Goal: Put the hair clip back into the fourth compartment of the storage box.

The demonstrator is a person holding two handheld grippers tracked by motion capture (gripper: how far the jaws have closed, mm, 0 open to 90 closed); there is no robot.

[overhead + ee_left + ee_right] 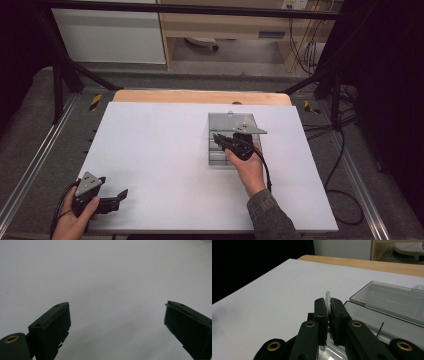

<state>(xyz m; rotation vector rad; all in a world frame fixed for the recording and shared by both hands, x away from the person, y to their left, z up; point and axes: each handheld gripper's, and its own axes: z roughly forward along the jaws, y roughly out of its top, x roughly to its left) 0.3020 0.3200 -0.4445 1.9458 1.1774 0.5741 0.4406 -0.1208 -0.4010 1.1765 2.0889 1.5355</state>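
While one clear box [220, 150] lies open, right tongs [328, 305] pinch one clear piece [327, 297].

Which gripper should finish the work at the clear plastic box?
Right. The right gripper is already over the clear plastic box, shut on a thin clear piece. The left gripper sits open at the table's near left corner.

white table [150, 150] | wooden edge [200, 96] at far side | black cables [345, 150] on floor

No legible text (any view)
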